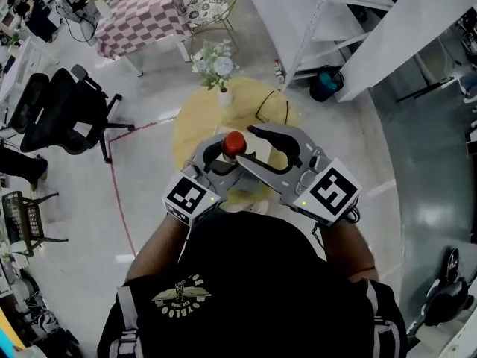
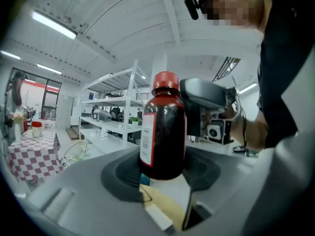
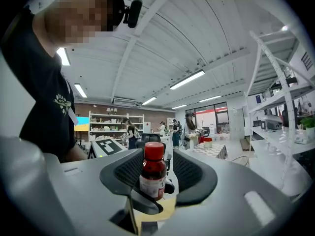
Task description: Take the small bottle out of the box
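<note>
The small bottle (image 1: 233,144), dark brown with a red cap and a white label, hangs in the air over the round yellow table (image 1: 261,99). My left gripper (image 1: 228,152) is shut on the bottle (image 2: 163,132), its dark pads (image 2: 118,173) against the lower body. My right gripper (image 1: 248,146) faces it from the other side, open; the bottle (image 3: 153,173) stands between its wide pads (image 3: 194,173) without touching them. In the left gripper view the right gripper (image 2: 206,102) shows just behind the bottle. Something white (image 2: 172,198) lies on the table under the jaws; whether it is the box I cannot tell.
A white vase of flowers (image 1: 216,69) stands at the table's far edge. Around it on the floor are a black office chair (image 1: 63,110), a checkered table (image 1: 141,13), a wire chair (image 1: 212,2) and white shelving (image 1: 320,21). People stand far off in the room (image 3: 189,127).
</note>
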Demonstrator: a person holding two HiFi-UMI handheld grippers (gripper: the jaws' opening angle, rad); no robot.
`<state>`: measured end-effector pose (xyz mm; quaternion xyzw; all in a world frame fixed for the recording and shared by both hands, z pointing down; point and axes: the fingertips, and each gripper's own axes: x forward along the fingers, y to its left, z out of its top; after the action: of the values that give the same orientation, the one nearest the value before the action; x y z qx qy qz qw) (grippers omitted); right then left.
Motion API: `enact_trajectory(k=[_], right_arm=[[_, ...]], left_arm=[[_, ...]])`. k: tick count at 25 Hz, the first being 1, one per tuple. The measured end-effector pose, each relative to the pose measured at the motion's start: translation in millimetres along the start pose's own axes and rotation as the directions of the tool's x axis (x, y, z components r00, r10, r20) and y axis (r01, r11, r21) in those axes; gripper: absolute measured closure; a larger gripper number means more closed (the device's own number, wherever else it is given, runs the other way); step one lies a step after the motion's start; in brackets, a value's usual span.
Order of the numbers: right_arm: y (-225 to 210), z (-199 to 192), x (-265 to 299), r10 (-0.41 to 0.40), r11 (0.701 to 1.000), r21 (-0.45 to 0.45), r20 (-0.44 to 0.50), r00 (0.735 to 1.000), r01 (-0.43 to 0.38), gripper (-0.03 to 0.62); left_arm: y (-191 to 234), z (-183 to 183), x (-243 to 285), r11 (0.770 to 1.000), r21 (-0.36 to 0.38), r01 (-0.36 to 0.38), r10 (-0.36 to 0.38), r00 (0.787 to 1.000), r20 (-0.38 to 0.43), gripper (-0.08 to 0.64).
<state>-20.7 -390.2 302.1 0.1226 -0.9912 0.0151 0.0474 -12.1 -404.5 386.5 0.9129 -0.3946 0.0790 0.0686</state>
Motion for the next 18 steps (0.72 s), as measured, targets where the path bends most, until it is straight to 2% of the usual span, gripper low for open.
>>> enact_trajectory(k=[2, 7, 10, 18], right_arm=[[1.6, 0.6, 6.2, -0.006, 1.000, -0.005, 0.000, 1.000, 0.006, 0.399], [3.9, -0.5, 25.6, -0.043, 0.999, -0.012, -0.025, 0.999, 0.043, 0.400], [6.7, -6.6, 46.1, -0.068, 0.997, -0.046, -0.066, 0.995, 0.065, 0.408], [12.7, -12.7, 94.1, -0.168, 0.985, -0.065, -0.124, 0.978, 0.161, 0.430]], left_arm=[[-1.6, 0.2, 0.1, 1.000, 0.020, 0.023, -0.023, 1.000, 0.009, 0.560], [9.5, -10.9, -4.3, 0.994, 0.083, 0.075, -0.072, 0.997, -0.036, 0.560], [18.1, -14.4, -11.4, 0.989, 0.096, 0.110, -0.107, 0.993, -0.041, 0.560], [55.0, -25.9, -34.7, 0.973, 0.125, 0.194, -0.190, 0.981, -0.044, 0.560]])
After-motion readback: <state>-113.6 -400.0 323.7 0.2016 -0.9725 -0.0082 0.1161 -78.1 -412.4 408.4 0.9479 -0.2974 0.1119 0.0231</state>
